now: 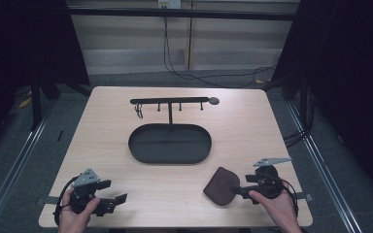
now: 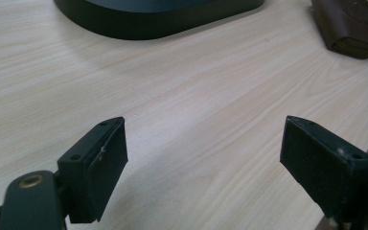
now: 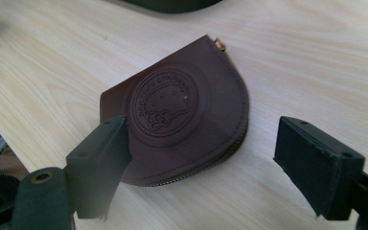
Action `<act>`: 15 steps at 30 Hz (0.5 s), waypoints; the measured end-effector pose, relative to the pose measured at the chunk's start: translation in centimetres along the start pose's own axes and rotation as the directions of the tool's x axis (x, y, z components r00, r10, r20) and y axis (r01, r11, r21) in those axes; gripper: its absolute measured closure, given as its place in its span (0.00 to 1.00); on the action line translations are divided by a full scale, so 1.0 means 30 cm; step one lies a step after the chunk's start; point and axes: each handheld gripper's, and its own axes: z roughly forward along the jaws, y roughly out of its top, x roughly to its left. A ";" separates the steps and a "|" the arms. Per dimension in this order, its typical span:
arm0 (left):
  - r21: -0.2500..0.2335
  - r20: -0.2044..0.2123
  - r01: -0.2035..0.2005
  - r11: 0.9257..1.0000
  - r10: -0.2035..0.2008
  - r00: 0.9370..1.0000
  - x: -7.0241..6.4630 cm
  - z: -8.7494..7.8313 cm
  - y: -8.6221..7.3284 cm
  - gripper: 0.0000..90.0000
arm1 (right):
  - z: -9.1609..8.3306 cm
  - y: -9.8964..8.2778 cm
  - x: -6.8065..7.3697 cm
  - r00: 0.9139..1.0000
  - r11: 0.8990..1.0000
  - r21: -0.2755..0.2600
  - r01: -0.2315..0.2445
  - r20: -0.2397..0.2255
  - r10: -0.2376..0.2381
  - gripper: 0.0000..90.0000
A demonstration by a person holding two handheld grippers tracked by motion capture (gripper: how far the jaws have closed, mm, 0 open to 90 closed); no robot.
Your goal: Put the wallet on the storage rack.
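On my screen: a short count of what sits on one table [image 1: 102, 141].

I count one brown pouch [image 1: 221, 186] at the lower right of the high view, one black oval tray [image 1: 137, 151] at centre, and one black hook rack [image 1: 169, 101] above it carrying four hooks [image 1: 180, 106], with one ring [image 1: 139, 112] hanging at its left end. I'm working two grippers: left gripper [image 1: 119, 191], right gripper [image 1: 237, 190].
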 end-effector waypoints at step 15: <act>-0.005 -0.019 0.057 0.998 -0.057 0.998 0.020 -0.004 0.005 0.18 | 0.081 0.134 0.017 1.000 0.970 0.242 0.023 -0.006 -0.023 0.19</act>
